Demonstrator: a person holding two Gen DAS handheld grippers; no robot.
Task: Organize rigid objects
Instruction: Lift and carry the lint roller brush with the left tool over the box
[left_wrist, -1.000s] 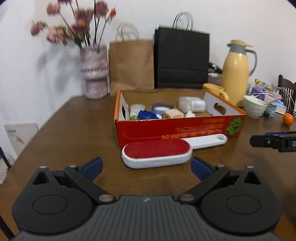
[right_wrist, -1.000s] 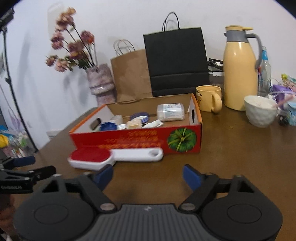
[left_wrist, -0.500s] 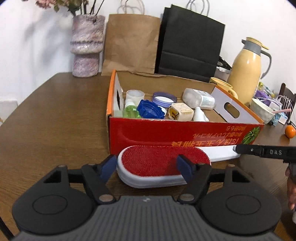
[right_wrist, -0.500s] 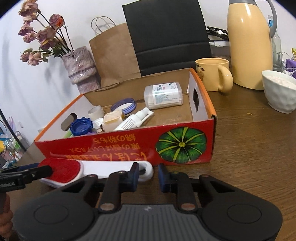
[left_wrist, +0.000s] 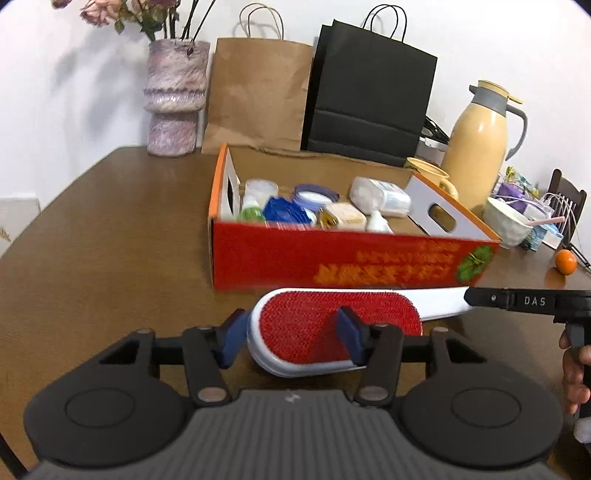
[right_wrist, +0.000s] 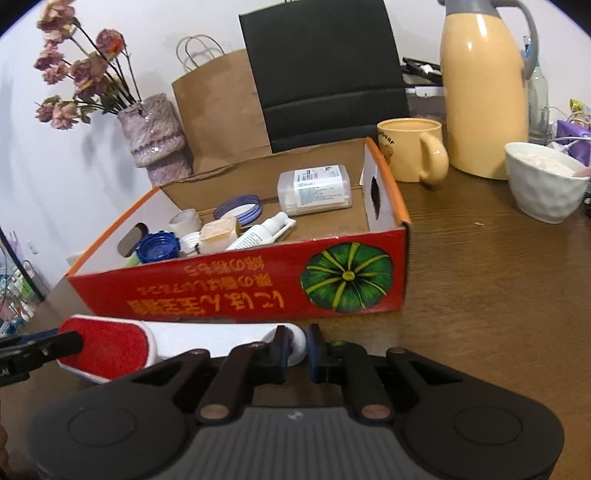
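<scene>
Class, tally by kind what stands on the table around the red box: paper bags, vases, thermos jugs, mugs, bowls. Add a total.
Paper bags: 2 (brown, black)
Vase: 1
Thermos jug: 1
Mug: 1
Bowl: 1
Total: 6

Looks like a home dining area to me. I see a brown wooden worktop (left_wrist: 110, 236) against a white wall, vase of dried flowers (right_wrist: 155, 140), paper shopping bags (left_wrist: 258, 96), yellow thermos jug (right_wrist: 484, 92), mug (right_wrist: 410, 151), white bowl (right_wrist: 543, 184), an orange (left_wrist: 566, 262), chair back (left_wrist: 565, 210) at the edge.
</scene>
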